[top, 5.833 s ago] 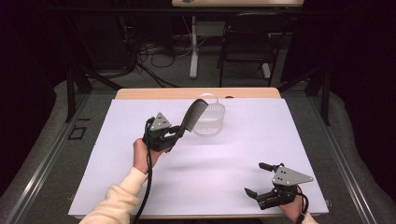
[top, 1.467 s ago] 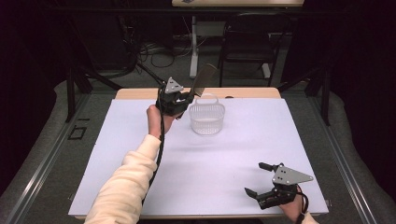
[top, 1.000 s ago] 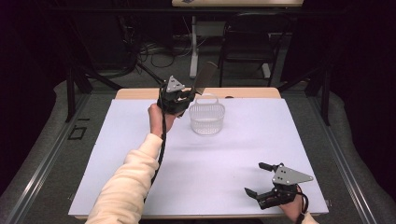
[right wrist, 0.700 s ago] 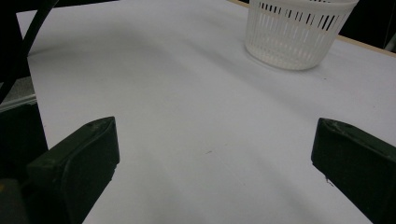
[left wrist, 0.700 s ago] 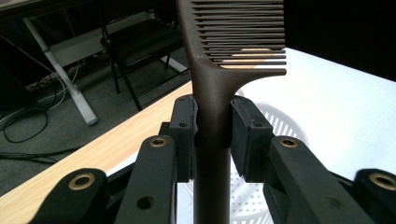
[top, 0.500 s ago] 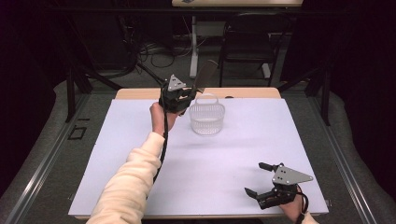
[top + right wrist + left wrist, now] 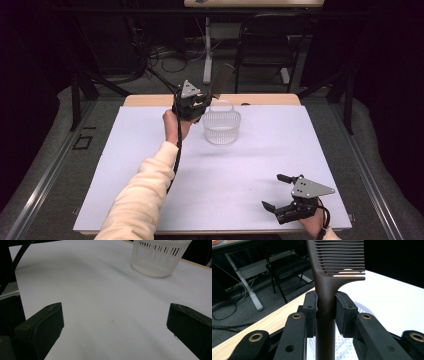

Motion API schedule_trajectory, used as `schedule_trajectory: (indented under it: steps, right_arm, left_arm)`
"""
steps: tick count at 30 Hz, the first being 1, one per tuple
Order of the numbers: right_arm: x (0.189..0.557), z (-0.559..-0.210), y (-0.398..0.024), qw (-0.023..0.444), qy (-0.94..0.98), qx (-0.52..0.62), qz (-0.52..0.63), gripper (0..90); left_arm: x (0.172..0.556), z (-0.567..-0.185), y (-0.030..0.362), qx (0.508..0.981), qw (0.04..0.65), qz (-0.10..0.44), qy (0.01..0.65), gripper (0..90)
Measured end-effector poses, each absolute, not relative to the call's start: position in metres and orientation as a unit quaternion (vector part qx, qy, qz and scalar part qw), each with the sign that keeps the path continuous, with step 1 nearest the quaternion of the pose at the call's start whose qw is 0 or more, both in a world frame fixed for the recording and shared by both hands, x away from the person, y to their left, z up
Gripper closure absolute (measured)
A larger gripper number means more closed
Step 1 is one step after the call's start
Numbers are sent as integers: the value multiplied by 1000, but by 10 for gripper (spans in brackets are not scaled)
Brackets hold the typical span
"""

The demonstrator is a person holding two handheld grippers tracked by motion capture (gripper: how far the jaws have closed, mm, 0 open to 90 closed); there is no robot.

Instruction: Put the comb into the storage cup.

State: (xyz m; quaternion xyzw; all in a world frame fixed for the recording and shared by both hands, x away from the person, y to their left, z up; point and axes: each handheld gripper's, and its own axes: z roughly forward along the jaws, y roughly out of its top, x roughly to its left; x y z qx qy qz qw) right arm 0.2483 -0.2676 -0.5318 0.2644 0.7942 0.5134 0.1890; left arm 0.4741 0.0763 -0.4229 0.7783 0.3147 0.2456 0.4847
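Two jaws of left gripper (image 7: 325, 312) clamped on stiff, light, probably slippery comb (image 7: 329, 277) at its handle, above basket (image 7: 222, 127); right gripper (image 7: 280, 192) wide, empty.

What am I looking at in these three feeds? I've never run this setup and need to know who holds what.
No robot here: a person holds a two-jaw tool in each hand. The high view looks down on a table with a white top. The other two cameras ride on the tools, looking along their jaws. The left tool, raised beside the white basket, clamps the handle of a dark comb, teeth upward. The right tool rests near the table's front edge, jaws wide apart, holding nothing. Its camera sees the basket farther off.
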Motion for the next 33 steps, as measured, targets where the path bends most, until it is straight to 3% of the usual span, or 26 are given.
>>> schedule_trajectory:
  steps: [33]
  right_arm:
    - [248, -532, -268, 189, 793, 264, 516, 6]
  left_arm:
    - [482, -424, 63, 761, 512, 250, 310, 721]
